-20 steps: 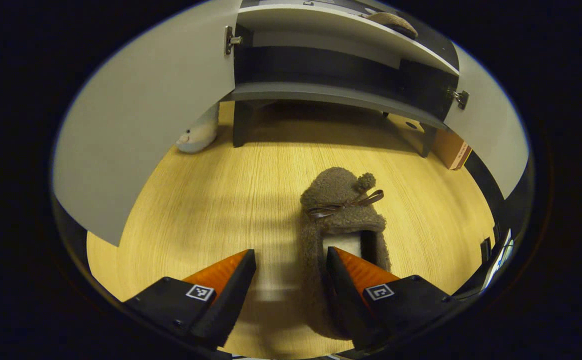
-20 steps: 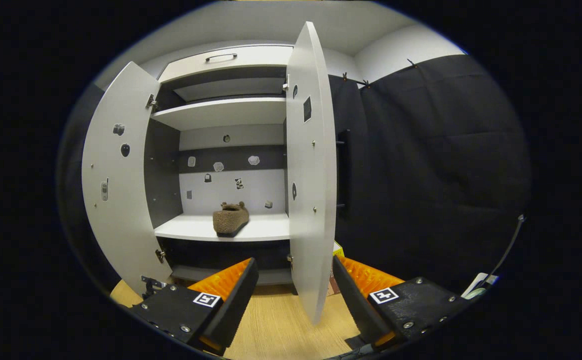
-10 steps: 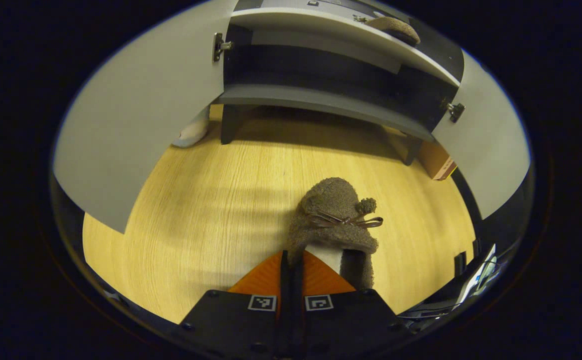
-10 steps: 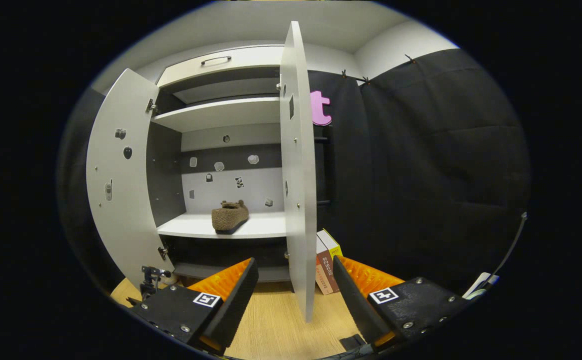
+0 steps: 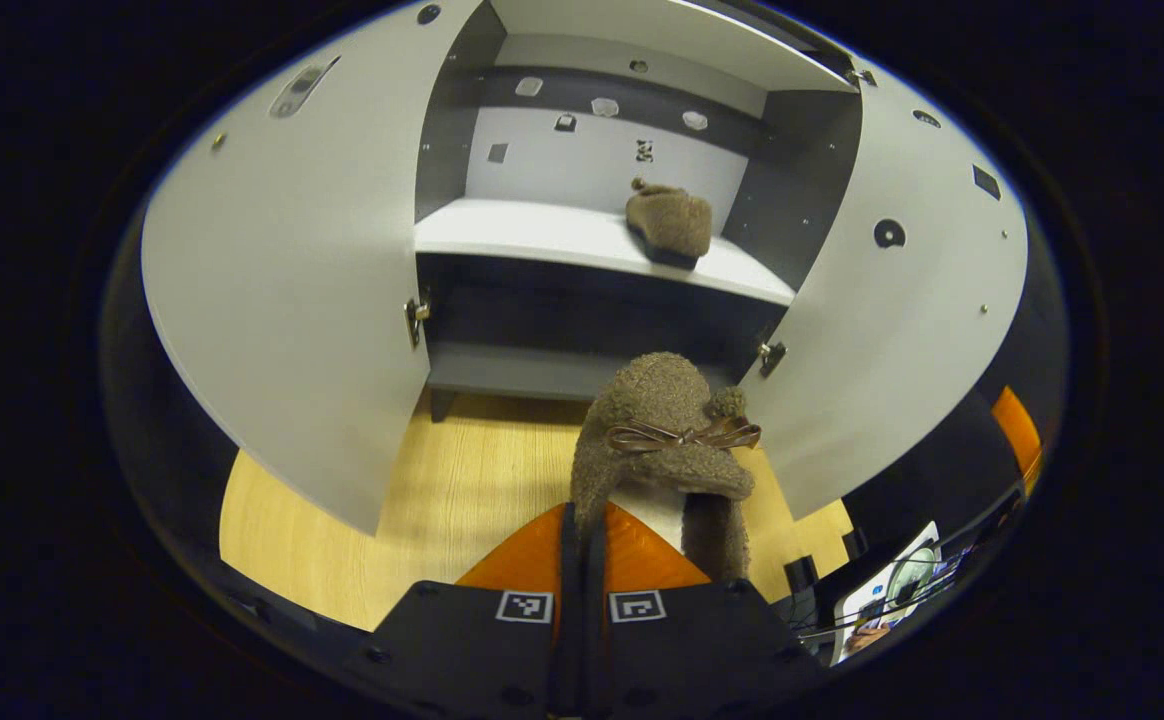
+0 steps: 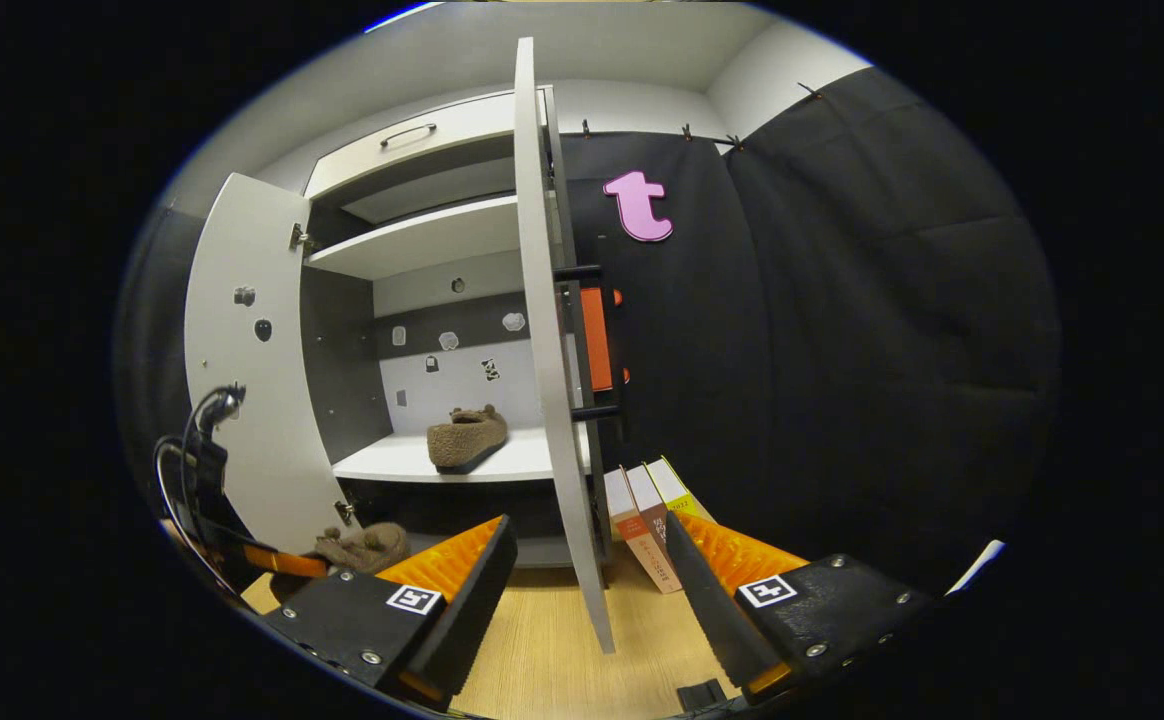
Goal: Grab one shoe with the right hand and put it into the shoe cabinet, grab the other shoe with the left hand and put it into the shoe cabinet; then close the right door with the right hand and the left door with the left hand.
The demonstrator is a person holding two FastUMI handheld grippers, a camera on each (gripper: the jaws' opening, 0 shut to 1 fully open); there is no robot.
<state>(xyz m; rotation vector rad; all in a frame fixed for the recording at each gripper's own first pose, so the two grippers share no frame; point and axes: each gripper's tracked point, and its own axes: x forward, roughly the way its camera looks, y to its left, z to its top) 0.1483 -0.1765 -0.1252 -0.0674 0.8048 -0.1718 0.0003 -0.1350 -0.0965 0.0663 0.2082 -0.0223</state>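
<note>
I am pinching the second shoe [image 5: 664, 440] by its heel rim in my left gripper [image 5: 583, 540], at twelve o'clock off my fingers; my right gripper [image 6: 587, 580] is hanging spread and empty. The thin grip may be slipping (fuzzy fabric), dropping it short of the shelf [image 5: 532, 228] where the first shoe [image 5: 669, 222] is lying.

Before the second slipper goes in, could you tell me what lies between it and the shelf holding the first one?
Nothing: in the left gripper view, the held slipper faces the shelf unobstructed.
</note>
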